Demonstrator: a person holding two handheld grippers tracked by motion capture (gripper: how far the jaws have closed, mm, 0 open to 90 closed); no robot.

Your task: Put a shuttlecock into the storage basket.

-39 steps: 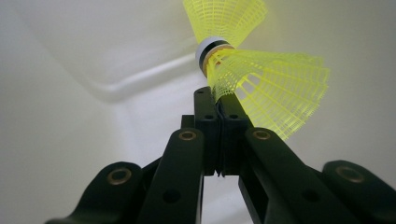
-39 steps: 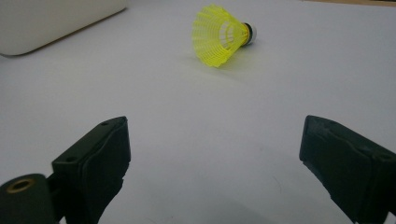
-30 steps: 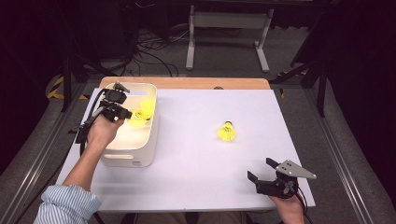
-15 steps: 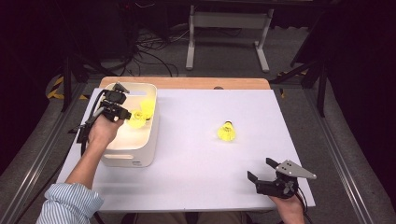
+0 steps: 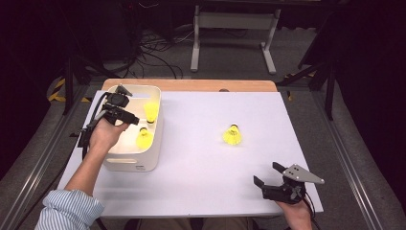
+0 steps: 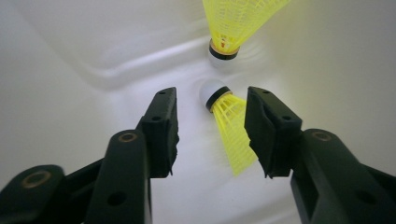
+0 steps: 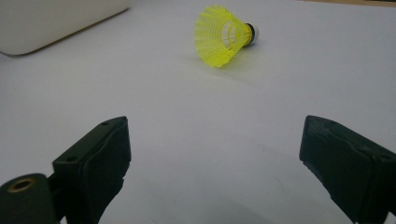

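Inside the white bin, at 9 o'clock on the table, the left gripper has just been opening its jaws; a yellow shuttlecock lies loose between them, a second shuttlecock just beyond, cork to cork. From above, both sit near the bin's right wall. At 5 o'clock the right gripper gapes wide, empty, near the front edge. A third shuttlecock lies amid open tabletop.

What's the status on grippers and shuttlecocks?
Left gripper over white plastic bin, jaws just opened, yellow shuttlecock loose between them. Right gripper open, idle. Third yellow shuttlecock on white table, path clear.
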